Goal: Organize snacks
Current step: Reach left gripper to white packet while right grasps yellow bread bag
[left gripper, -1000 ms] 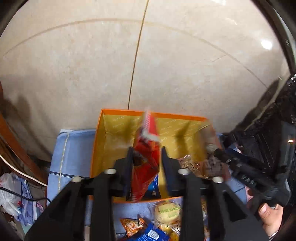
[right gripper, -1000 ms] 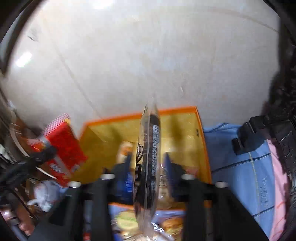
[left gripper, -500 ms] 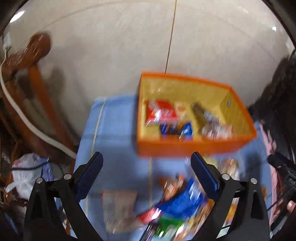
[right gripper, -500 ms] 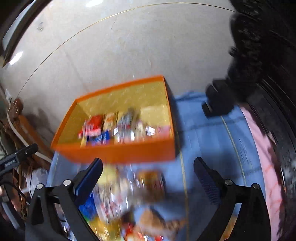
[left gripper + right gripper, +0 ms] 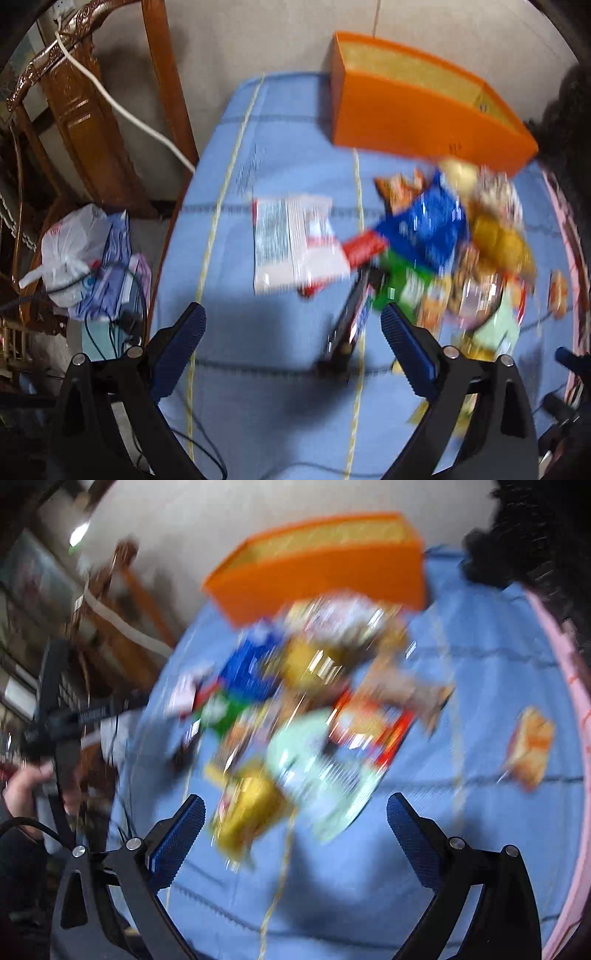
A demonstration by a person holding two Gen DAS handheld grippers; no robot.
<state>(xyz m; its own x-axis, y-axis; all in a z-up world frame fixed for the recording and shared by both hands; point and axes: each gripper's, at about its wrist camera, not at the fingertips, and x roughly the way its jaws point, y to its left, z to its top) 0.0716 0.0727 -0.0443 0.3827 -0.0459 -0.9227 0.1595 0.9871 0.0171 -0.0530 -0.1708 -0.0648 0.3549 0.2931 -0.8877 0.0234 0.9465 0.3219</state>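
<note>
Both tools are empty. The left hand-held gripper (image 5: 291, 328) is spread wide over the blue cloth (image 5: 280, 398), touching nothing; the right hand-held gripper (image 5: 295, 819) gapes just as wide above the snack pile (image 5: 314, 709). A second ago each pinched a packet over the orange box (image 5: 417, 122), now at one o'clock. A white packet (image 5: 291, 240) lies at twelve; its print is too blurred to read.

left gripper (image 5: 291, 334): jaws spread wide, empty, angled steeply down | right gripper (image 5: 295, 821): jaws spread wide, empty, angled steeply down
</note>
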